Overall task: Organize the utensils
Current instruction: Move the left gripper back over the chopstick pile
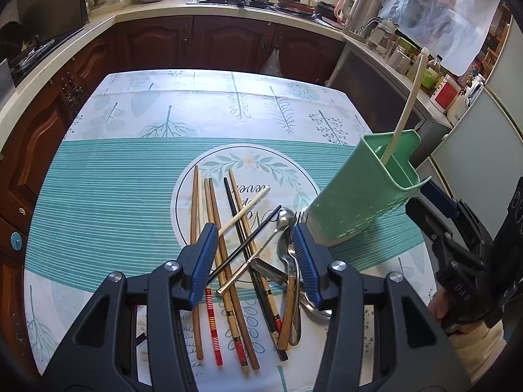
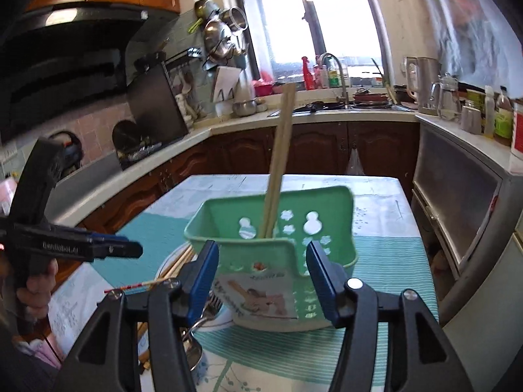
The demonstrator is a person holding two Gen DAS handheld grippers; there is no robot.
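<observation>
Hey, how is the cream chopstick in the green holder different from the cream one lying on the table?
The cream chopstick in the green holder stands nearly upright, leaning, its lower end hidden inside the green holder. The cream chopstick on the table lies flat, crossing other chopsticks in the loose pile, its full length mostly visible. Both look pale cream and slender.

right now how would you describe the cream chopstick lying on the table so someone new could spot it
Start at the round leaf-wreath print in the middle of the tablecloth, where the loose utensils lie. The cream chopstick slants across the brown chopsticks; it is the only pale one in the pile.
</observation>
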